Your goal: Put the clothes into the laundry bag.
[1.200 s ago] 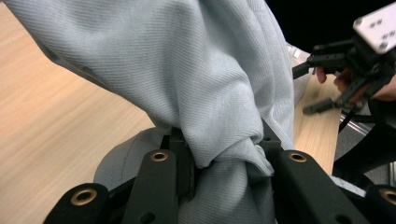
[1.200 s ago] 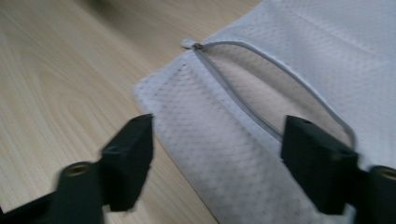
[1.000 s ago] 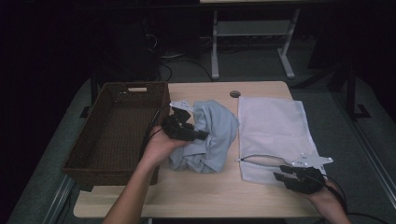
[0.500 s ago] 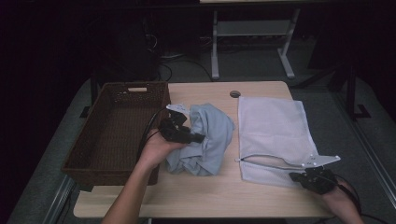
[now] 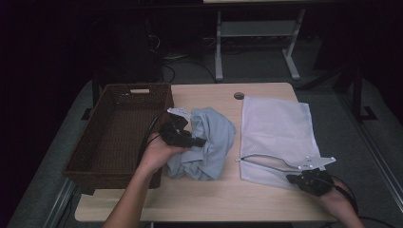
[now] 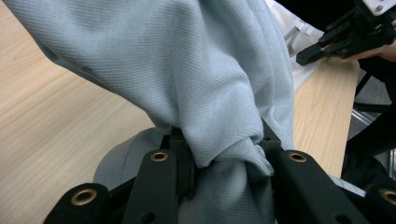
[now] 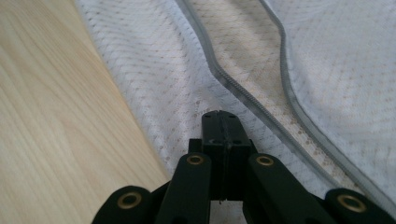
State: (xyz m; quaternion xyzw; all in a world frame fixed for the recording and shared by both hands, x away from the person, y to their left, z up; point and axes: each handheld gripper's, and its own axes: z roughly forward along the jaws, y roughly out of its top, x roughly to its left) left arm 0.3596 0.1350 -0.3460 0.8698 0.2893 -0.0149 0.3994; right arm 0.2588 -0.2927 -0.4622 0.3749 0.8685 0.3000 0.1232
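Note:
A crumpled light blue garment [image 5: 209,142] lies mid-table, and its cloth [image 6: 196,79] bunches between my left gripper's jaws. My left gripper [image 5: 197,141] [image 6: 219,149] is shut on that bunch at the garment's left side. To the right, a white mesh bag [image 5: 278,126] lies flat with its grey zipper [image 7: 243,91] open along the near edge. My right gripper [image 5: 293,178] [image 7: 219,122] sits at the bag's near right corner, its jaws pressed together on the mesh by the zipper.
A dark wicker basket [image 5: 119,95] stands at the table's left side, right beside my left hand. A round cable hole [image 5: 239,95] sits near the far edge. Bare wood [image 5: 228,199] runs along the front of the table.
My right gripper's jaws have closed on the mesh at the bag's near edge, and the hand has shifted slightly. My left gripper keeps its hold on the garment in about the same place.

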